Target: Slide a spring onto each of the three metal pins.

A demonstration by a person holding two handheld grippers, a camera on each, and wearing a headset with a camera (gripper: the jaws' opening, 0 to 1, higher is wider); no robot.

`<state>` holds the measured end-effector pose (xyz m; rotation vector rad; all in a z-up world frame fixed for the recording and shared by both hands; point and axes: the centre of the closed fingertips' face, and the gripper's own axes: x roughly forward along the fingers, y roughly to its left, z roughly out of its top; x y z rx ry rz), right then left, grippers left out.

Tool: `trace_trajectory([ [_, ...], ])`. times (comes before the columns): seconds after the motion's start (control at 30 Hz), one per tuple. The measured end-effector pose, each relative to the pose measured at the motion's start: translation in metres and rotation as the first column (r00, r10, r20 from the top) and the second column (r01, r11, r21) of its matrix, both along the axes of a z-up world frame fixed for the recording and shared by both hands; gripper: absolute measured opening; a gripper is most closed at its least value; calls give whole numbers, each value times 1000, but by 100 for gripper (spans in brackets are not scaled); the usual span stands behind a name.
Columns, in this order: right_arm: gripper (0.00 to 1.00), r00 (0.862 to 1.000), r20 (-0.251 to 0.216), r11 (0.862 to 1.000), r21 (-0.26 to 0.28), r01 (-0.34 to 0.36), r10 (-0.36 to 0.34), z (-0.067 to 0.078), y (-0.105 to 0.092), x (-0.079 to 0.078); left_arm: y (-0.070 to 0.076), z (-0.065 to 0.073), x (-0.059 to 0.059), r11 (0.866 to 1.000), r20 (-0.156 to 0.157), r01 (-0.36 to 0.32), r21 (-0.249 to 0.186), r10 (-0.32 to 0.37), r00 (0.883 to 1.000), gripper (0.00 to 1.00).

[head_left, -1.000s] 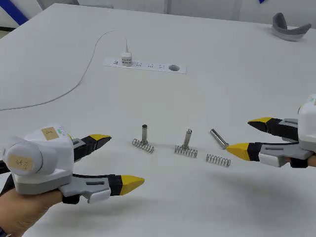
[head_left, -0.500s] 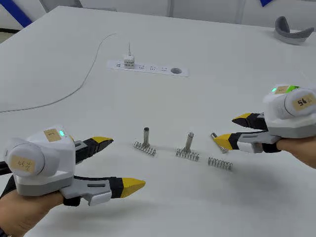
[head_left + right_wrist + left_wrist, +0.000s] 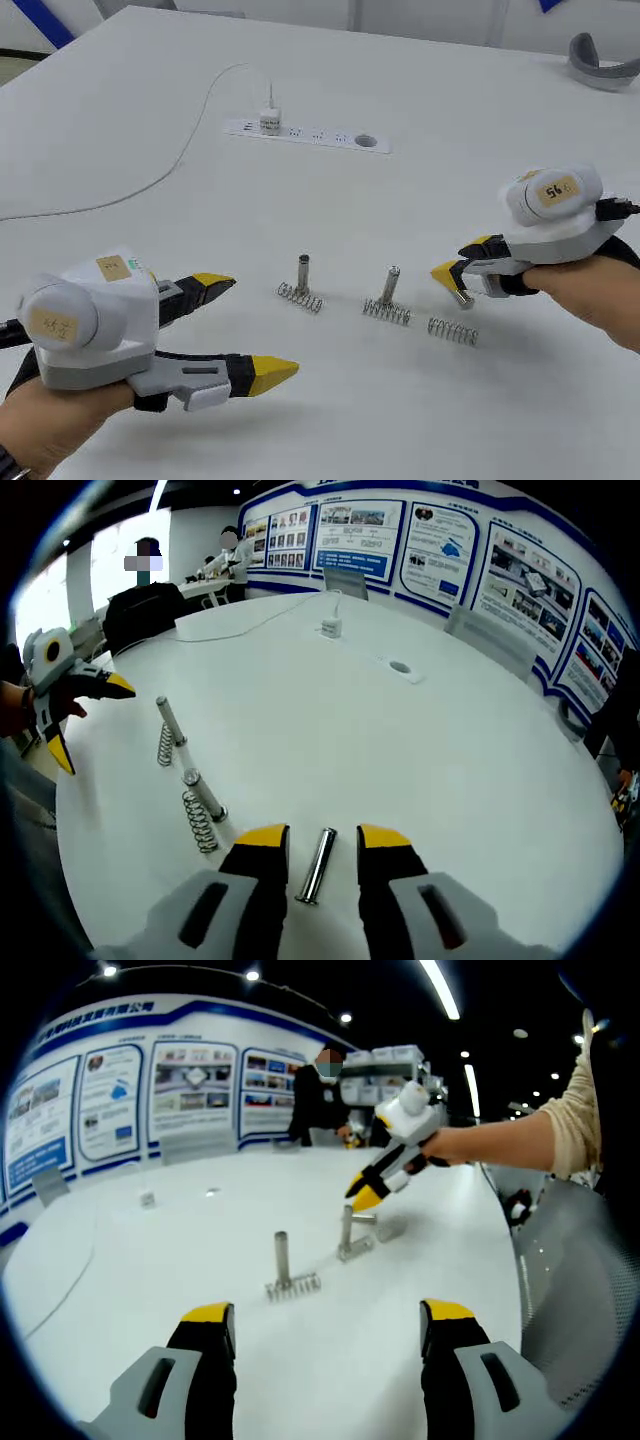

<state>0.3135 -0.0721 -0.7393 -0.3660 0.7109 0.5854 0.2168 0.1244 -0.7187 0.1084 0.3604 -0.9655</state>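
The white table (image 3: 480, 130) carries at its far side one power strip (image 3: 310, 135) with one white plug (image 3: 270, 121) seated in it. One white cable (image 3: 150, 183) curves off to the left, and one grey curved object (image 3: 603, 58) sits at the far right corner. All of these are well apart from the work. Pins counted: three. The left pin (image 3: 303, 270) and the middle pin (image 3: 390, 284) stand upright; the third pin (image 3: 461, 297) lies flat. Springs counted: three, all lying on the table and none yet on a pin. The first spring (image 3: 300, 297) is at the foot of the left pin, the second spring (image 3: 387, 313) at the foot of the middle pin, and the third spring (image 3: 453, 332) just beside the third pin on the near side. The right gripper (image 3: 462, 262) is down at the third pin. Its own view shows its fingers (image 3: 262, 840) apart, one on each side of that pin with a gap on both sides. The left gripper (image 3: 245, 326) is at the near left, well apart from the parts, its fingers (image 3: 208, 1312) spread wide and holding nothing. The two upright pins and their springs stand between the two grippers. A person (image 3: 315, 1105) stands beyond the table, before wall posters (image 3: 440, 550).
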Motion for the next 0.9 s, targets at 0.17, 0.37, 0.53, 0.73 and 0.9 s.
trace_trajectory([
  [0.17,24,999,-27,1000,-15,28,-28,-8,-2,2,-1,-1,-1,1000,-3,3,2,-3,1000,76],
  [0.37,20,997,-59,998,-9,56,-57,-15,-3,3,-1,-2,-1,1000,-5,3,0,-3,1000,75],
  [0.53,17,995,-78,998,-2,65,-65,-17,-1,2,0,-3,-1,1000,-8,2,2,-2,1000,75],
  [0.73,13,991,-106,996,-2,86,-86,-22,-2,3,-1,-4,-1,1000,-10,5,4,-5,1000,74],
  [0.9,12,988,-122,995,-4,96,-96,-25,-3,5,0,-5,-1,1000,-12,3,2,-3,1000,75],
])
